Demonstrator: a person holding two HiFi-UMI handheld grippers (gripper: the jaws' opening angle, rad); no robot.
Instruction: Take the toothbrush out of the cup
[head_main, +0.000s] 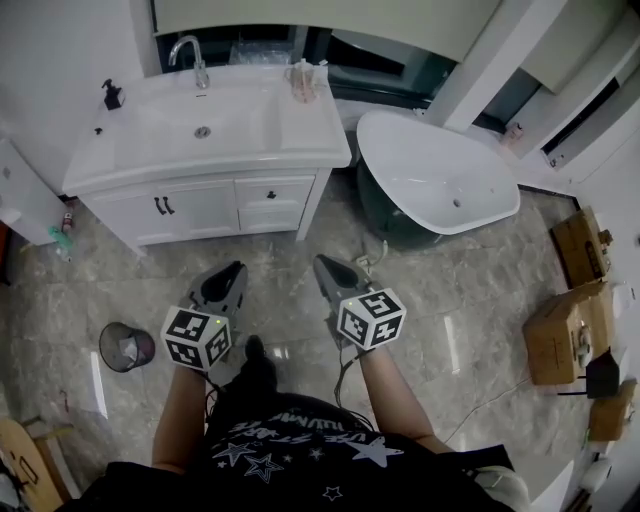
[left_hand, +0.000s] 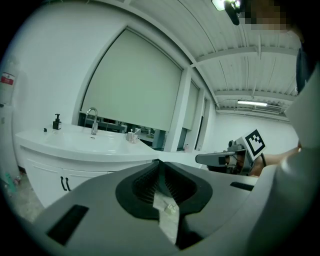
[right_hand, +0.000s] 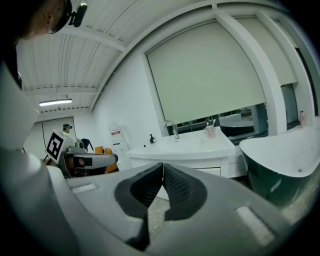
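Observation:
A clear cup (head_main: 303, 84) with a toothbrush standing in it sits at the back right of the white vanity top (head_main: 310, 135), beside the window. The left gripper view shows the cup (left_hand: 132, 135) small and far off, and in the right gripper view the cup (right_hand: 210, 131) is just as distant. Both grippers hang low in front of me over the floor, well short of the vanity. My left gripper (head_main: 235, 268) is shut and holds nothing. My right gripper (head_main: 322, 262) is shut as well, with nothing between its pads.
The vanity has a sink basin (head_main: 195, 125), a chrome faucet (head_main: 190, 55) and a black soap dispenser (head_main: 111, 94). A white bathtub (head_main: 440, 180) stands to the right. A trash bin (head_main: 126, 347) sits on the marble floor at left, cardboard boxes (head_main: 565, 330) at right.

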